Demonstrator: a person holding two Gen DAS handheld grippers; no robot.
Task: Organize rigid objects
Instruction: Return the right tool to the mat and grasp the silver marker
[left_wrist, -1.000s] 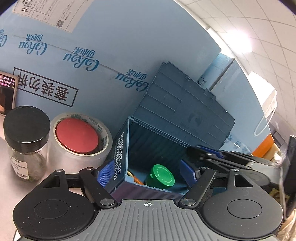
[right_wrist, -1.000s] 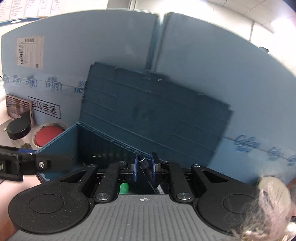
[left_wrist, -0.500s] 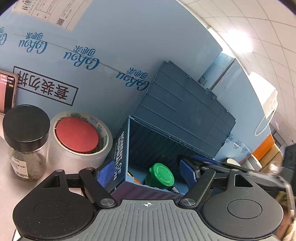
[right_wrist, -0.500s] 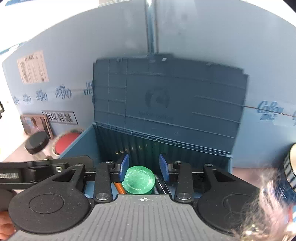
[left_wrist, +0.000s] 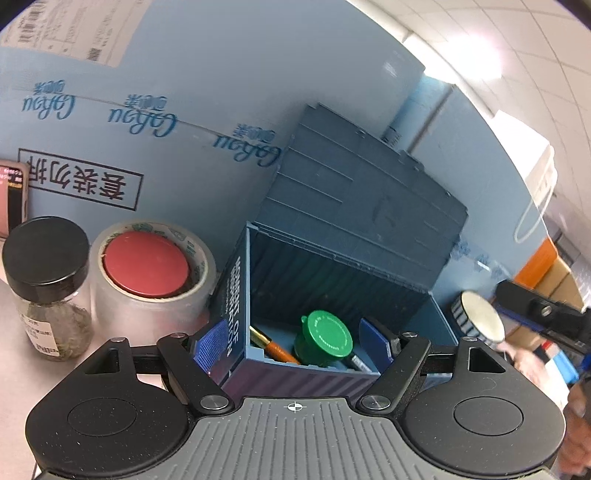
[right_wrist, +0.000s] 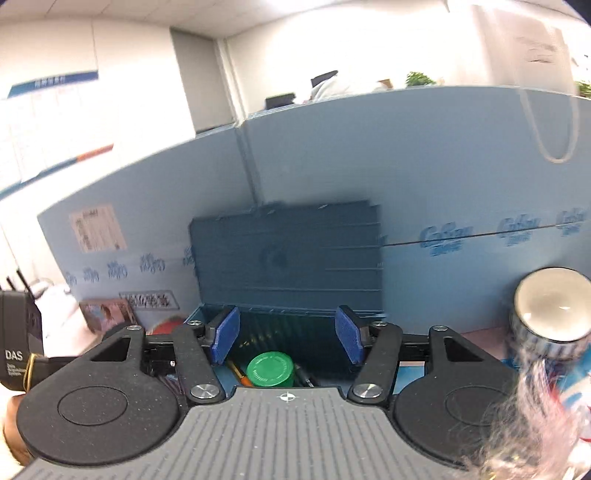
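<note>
Our left tool (left_wrist: 291, 343) is spread wide and holds nothing. One blue pad sits outside the left wall of the blue box (left_wrist: 236, 306) and the other sits inside it, near the right wall. Our right tool (right_wrist: 284, 338) is spread wide too, empty, above the box's near edge.

The green-capped bottle (left_wrist: 327, 338) lies inside the box beside an orange pen (left_wrist: 280, 352). The lid (left_wrist: 362, 206) stands up against the blue board (left_wrist: 184, 92) at the worktop's back edge.

The box side reads "MOMENT OF INSPIRATION". A tape roll (left_wrist: 151, 273) touches the box's left wall, and a black-capped jar (left_wrist: 46, 280) stands just beside the roll.
</note>
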